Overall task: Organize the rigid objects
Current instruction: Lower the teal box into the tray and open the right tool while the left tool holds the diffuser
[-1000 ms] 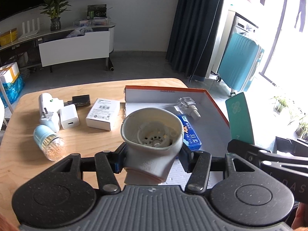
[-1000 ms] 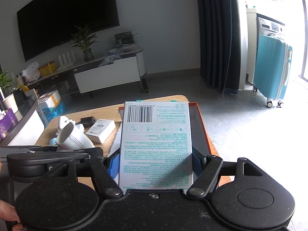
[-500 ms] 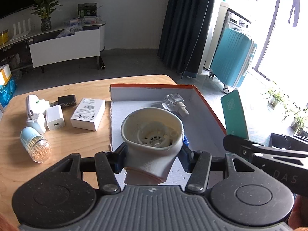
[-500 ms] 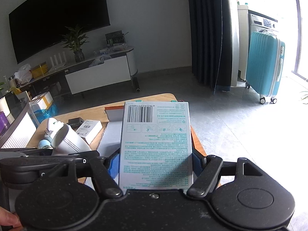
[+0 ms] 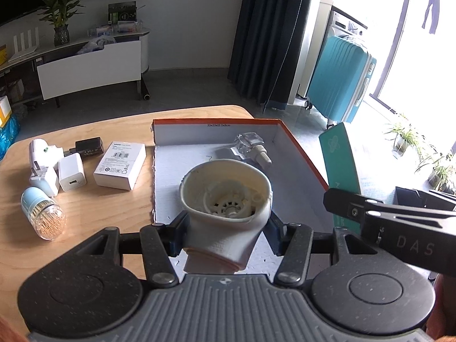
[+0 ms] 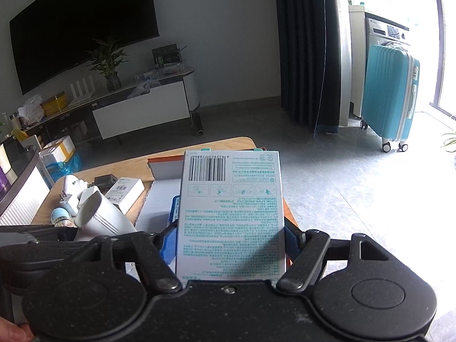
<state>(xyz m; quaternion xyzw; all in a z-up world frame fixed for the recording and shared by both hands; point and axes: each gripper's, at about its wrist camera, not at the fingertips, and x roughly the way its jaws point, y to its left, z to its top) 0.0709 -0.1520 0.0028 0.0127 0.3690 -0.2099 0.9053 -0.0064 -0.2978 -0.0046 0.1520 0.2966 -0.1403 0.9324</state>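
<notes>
My left gripper (image 5: pixel 225 235) is shut on a white funnel-shaped plastic part (image 5: pixel 225 196), held with its wide mouth up over the near end of a shallow white box with an orange rim (image 5: pixel 302 145). A clear plastic fitting (image 5: pixel 250 148) lies in the far part of that box. My right gripper (image 6: pixel 230 240) is shut on a flat white and teal carton (image 6: pixel 230 213), barcode side up, over the box's right edge. In the right wrist view the funnel part (image 6: pixel 99 216) shows at the left, and a blue packet (image 6: pixel 174 208) peeks out under the carton.
On the wooden table (image 5: pixel 85 228) left of the box lie a small white box (image 5: pixel 121 164), a white charger (image 5: pixel 71 172), a black adapter (image 5: pixel 88 145), a white plug device (image 5: pixel 40 154) and a blue-capped jar (image 5: pixel 42 213). A teal suitcase (image 5: pixel 339 79) stands beyond.
Both grips are unchanged. The left wrist view has drifted slightly, so the blue packet in the box is now hidden behind the funnel part.
</notes>
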